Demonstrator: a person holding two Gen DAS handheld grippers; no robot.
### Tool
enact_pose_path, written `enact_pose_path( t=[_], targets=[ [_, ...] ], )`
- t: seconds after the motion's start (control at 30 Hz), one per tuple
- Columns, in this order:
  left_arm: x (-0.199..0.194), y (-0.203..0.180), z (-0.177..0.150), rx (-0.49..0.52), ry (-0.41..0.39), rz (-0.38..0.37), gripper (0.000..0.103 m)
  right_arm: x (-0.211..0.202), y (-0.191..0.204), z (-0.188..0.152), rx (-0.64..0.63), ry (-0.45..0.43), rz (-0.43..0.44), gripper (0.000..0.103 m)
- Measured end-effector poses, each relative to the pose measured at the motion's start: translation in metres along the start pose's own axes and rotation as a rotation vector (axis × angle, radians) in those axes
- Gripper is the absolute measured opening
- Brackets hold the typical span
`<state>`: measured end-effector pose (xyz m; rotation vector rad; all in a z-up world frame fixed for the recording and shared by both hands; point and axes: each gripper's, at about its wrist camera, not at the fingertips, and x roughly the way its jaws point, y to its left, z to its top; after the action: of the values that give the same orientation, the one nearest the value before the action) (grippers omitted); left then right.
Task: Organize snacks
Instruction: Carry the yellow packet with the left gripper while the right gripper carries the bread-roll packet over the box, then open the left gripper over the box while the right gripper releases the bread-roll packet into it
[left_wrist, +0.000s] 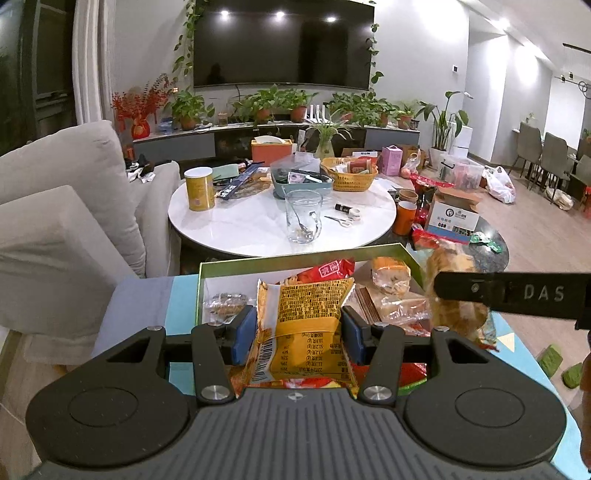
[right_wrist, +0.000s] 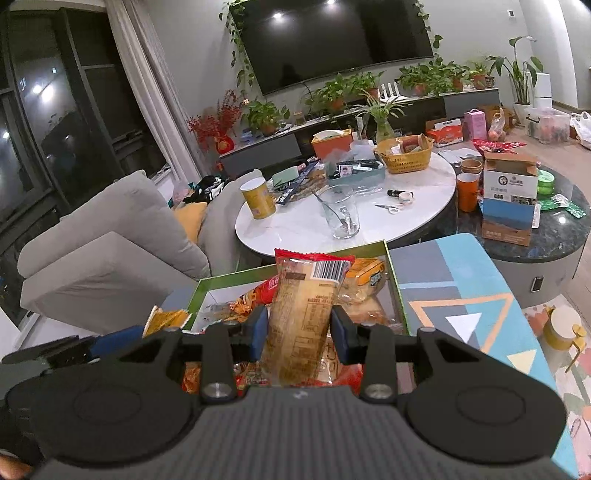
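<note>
Now, left gripper: we pinch the yellow pack upright, clear of the pile.
Right gripper: clamped on the bread pack, lifted likewise.
Box: under both, remaining snacks inside; table at 12 o'clock.
Pose: both tilted down.

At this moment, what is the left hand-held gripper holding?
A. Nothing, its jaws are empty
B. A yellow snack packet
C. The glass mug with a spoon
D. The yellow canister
B: in the left wrist view the left hand-held gripper has its blue pads pressed on both sides of a yellow snack packet, above the green-rimmed box.
</note>
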<state>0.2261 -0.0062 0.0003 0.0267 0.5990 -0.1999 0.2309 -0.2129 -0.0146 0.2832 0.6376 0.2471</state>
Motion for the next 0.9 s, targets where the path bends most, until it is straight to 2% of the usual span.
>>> enact_pose_path(
  t=[0.57,0.63,0.67,0.73,0.77,0.8,0.9],
  targets=[
    [0.037,-0.004,0.001,0.008,0.042,-0.010,0.047,0.022,0.002,0.000,-0.011,0.036,-0.026,0.056],
    [0.040,-0.004,0.000,0.010,0.048,-0.010,0.050,0.022,0.002,0.000,-0.008,0.036,-0.029,0.056],
    [0.043,-0.005,-0.001,0.015,0.058,-0.011,0.054,0.023,0.002,0.000,-0.005,0.033,-0.036,0.058],
    [0.048,-0.006,-0.002,0.021,0.081,-0.006,0.060,0.026,-0.001,0.000,0.018,0.032,-0.056,0.070],
    [0.049,-0.006,-0.004,0.022,0.084,-0.003,0.064,0.025,-0.003,0.000,0.036,0.024,-0.067,0.073],
    [0.048,-0.006,-0.005,0.024,0.082,0.000,0.064,0.025,-0.005,-0.001,0.043,0.021,-0.071,0.075],
    [0.046,-0.006,-0.006,0.023,0.069,0.002,0.064,0.022,-0.006,-0.002,0.040,0.025,-0.065,0.075]
  ],
)
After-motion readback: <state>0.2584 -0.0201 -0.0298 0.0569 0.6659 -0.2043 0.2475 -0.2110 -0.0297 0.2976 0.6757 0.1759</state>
